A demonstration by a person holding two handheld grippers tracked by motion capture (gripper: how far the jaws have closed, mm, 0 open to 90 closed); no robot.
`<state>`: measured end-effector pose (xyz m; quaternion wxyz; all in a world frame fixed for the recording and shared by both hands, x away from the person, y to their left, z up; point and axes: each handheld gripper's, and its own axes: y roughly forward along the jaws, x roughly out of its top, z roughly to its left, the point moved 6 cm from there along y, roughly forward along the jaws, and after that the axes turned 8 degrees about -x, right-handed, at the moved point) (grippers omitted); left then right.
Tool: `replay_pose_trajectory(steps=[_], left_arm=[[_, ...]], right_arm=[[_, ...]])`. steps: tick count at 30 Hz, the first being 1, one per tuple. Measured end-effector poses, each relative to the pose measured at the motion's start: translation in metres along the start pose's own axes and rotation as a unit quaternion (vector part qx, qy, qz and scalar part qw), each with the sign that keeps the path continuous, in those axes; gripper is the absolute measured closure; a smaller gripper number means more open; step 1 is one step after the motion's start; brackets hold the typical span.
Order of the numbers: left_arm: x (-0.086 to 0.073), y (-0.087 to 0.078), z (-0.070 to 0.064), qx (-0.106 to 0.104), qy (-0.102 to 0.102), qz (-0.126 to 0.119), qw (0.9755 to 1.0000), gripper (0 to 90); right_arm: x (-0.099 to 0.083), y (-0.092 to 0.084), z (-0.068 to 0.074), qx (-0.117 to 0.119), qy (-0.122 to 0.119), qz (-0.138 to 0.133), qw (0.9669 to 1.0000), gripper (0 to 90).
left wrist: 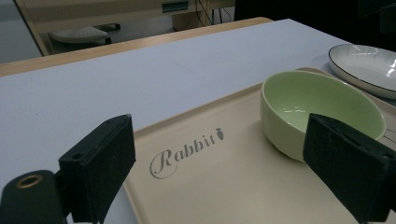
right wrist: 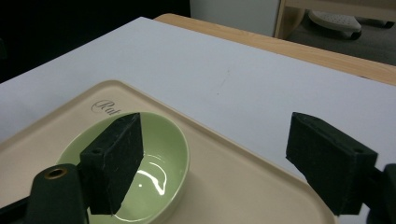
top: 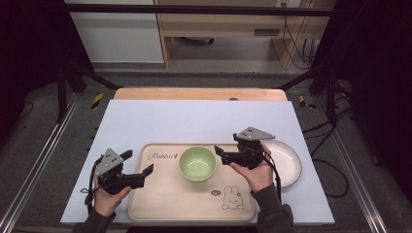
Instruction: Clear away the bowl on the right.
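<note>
An empty pale green bowl (top: 197, 163) stands in the far middle of a beige tray (top: 170, 199) printed with "Rabbit" and a rabbit drawing. My left gripper (top: 138, 162) is open at the tray's left edge, its jaws pointing right toward the bowl. In the left gripper view the gripper (left wrist: 219, 135) frames the tray (left wrist: 210, 186), and the bowl (left wrist: 322, 100) sits just beyond the right jaw. My right gripper (top: 226, 143) is open just right of the bowl. In the right gripper view the gripper (right wrist: 217, 126) has its left jaw over the bowl (right wrist: 159, 154) and holds nothing.
A white plate (top: 286, 162) with a dark rim lies on the table to the right of the tray, under the right hand; it is also in the left gripper view (left wrist: 369, 65). A pale mat (top: 194, 121) covers the wooden table. Dark frame posts stand at both sides.
</note>
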<state>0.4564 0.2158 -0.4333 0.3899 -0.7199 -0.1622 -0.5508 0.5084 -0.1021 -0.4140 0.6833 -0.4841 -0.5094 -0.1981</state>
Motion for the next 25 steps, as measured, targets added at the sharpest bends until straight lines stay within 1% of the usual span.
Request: replay_pose_trajectory(steps=[4, 8, 10, 15, 19, 21, 25], left_arm=[[0.000, 0.000, 0.000, 0.000, -0.001, -0.001, 1.0000, 8.9], [0.000, -0.001, 0.002, 0.002, -0.002, -0.003, 1.0000, 8.9], [0.000, -0.002, 0.002, 0.003, -0.002, -0.003, 1.0000, 8.9], [-0.001, -0.002, 0.004, 0.005, -0.005, -0.005, 1.0000, 9.0], [-0.003, -0.002, 0.006, 0.007, -0.005, -0.002, 1.0000, 9.3], [-0.005, -0.001, 0.007, 0.007, -0.007, -0.001, 1.0000, 10.0], [-0.008, -0.001, 0.009, 0.009, -0.009, 0.003, 0.9999, 11.5]], right_arm=[[-0.004, -0.006, -0.005, 0.000, -0.005, -0.010, 0.9999, 18.3], [-0.007, -0.012, -0.009, -0.002, -0.004, -0.021, 0.9998, 17.8], [-0.009, -0.014, -0.010, -0.001, 0.000, -0.025, 0.9997, 17.7], [-0.014, -0.018, -0.012, -0.001, -0.009, -0.027, 0.9996, 17.5], [-0.020, -0.022, -0.015, -0.007, -0.019, -0.025, 0.9995, 17.4], [-0.023, -0.024, -0.018, -0.011, -0.018, -0.026, 0.9994, 17.3], [-0.026, -0.028, -0.022, -0.011, -0.015, -0.027, 0.9995, 17.3]])
